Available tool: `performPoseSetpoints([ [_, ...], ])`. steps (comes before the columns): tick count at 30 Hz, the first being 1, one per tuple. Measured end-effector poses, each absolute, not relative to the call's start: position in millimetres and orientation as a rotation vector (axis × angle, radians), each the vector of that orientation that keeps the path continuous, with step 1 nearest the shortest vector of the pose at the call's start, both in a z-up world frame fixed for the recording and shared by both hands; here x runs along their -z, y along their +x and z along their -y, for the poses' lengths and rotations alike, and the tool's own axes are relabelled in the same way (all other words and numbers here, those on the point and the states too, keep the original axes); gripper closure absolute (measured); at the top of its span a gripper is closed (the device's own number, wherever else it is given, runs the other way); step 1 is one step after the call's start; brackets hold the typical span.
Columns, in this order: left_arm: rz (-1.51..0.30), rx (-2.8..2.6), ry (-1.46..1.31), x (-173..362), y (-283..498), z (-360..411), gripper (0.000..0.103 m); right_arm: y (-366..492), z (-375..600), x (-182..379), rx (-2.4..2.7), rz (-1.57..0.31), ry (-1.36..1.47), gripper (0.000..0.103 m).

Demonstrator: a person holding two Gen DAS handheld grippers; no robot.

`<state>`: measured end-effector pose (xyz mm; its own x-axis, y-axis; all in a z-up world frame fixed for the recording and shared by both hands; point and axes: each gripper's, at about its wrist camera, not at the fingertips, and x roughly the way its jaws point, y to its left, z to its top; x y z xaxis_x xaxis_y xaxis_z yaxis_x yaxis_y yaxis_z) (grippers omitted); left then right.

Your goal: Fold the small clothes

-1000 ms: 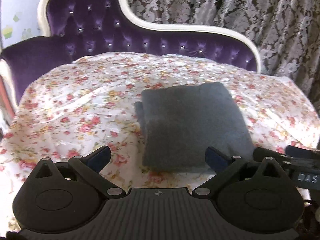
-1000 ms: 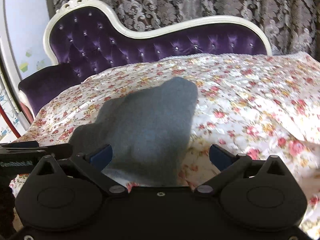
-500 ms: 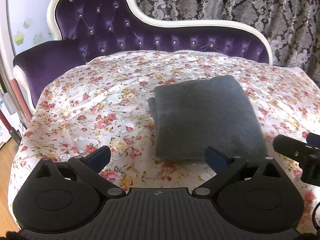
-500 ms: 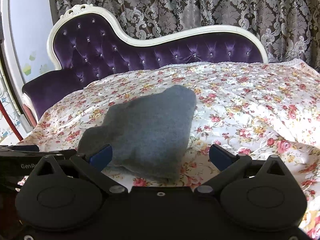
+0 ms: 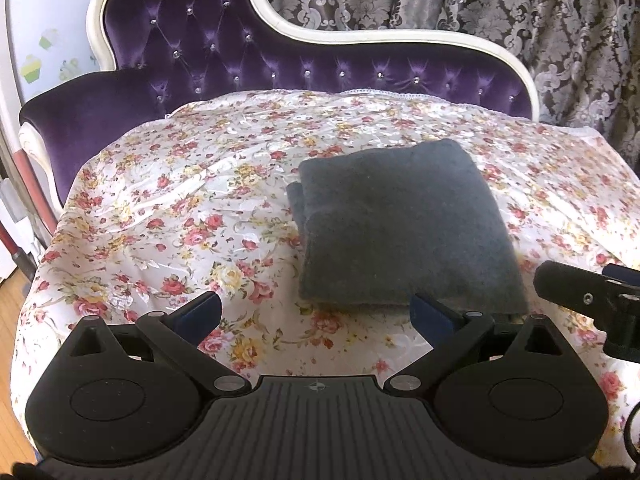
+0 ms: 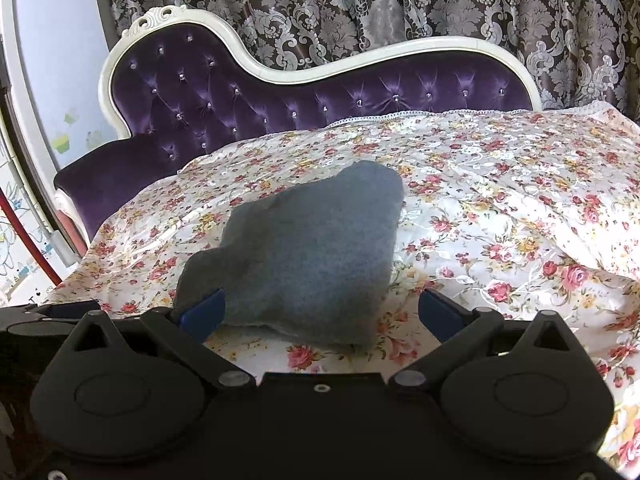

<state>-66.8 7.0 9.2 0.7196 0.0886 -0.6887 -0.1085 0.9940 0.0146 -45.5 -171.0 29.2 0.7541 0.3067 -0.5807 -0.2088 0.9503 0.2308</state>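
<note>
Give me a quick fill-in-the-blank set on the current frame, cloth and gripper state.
1. The folded grey cloth lies on a ____-patterned sheet.
2. The left gripper and the right gripper both have their jaws ____.
3. The sofa backrest behind the sheet is upholstered in ____ velvet.
4. Neither gripper is ____ the cloth.

Missing words: floral; open; purple; holding

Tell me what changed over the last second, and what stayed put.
Both grippers pulled back and up from the folded dark grey fleece garment: it now sits farther from the left gripper and the right gripper, with more sofa and curtain in view. Nothing was grasped or released. Both sets of jaws stayed open, and the garment stayed folded on the floral sheet.
</note>
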Motion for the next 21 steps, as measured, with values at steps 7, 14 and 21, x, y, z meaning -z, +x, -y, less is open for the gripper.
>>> performPoseSetpoints([
  [7,-0.775,-0.113,-0.023,-8.1,-65.8,-5.3,0.001,-43.3,169.8,-26.6,-0.274,-0.677,0.156,0.001],
  [14,-0.78,-0.116,-0.019,-7.2,-63.9,-8.0,0.001,-40.8,171.8,-22.6,-0.248,-0.698,0.147,0.001],
  [21,-0.783,-0.118,-0.017,-6.5,-62.9,-8.8,0.001,-39.0,171.1,-18.6,-0.234,-0.716,0.132,0.001],
])
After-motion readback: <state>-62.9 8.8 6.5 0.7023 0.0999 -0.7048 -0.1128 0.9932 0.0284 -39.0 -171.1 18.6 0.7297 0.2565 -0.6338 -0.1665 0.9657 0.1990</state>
